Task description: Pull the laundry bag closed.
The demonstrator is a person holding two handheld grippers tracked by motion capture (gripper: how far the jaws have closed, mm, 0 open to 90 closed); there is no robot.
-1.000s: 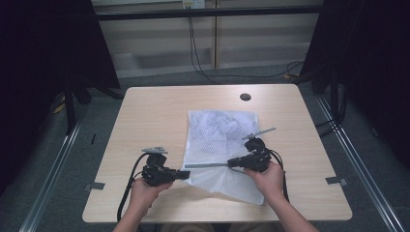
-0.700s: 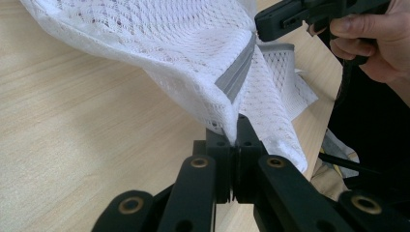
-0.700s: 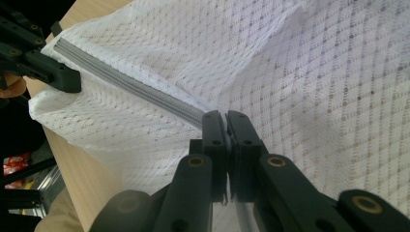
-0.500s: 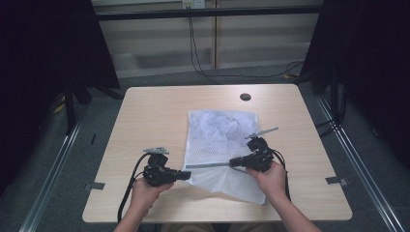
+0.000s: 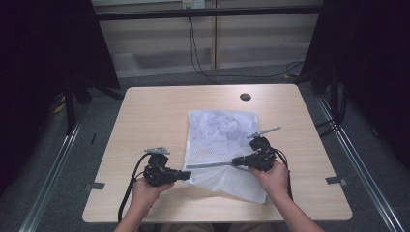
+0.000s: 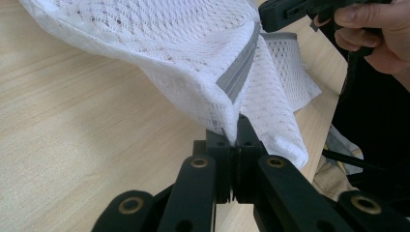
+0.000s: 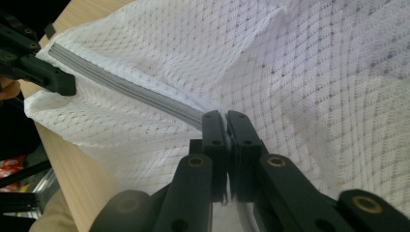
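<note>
Two hand-held tools work at the near edge of a pale wooden surface (image 5: 145,116) with rounded corners. One left tool (image 5: 186,174), at the near left, has its jaws pressed together on the near-left corner of a white mesh bag (image 5: 217,140), just where a grey zipper strip (image 5: 210,165) ends. One right tool (image 5: 235,161), near right, pinches the same strip farther along, so the zipper runs taut between them and the bag's near edge lifts off the surface. One bag lies near the middle of the surface, slightly right, its far part crumpled and flat. One dark round hole (image 5: 245,96) sits near the far edge. Beyond, grey floor, dark curtains on both sides and hanging black cables (image 5: 196,53).
</note>
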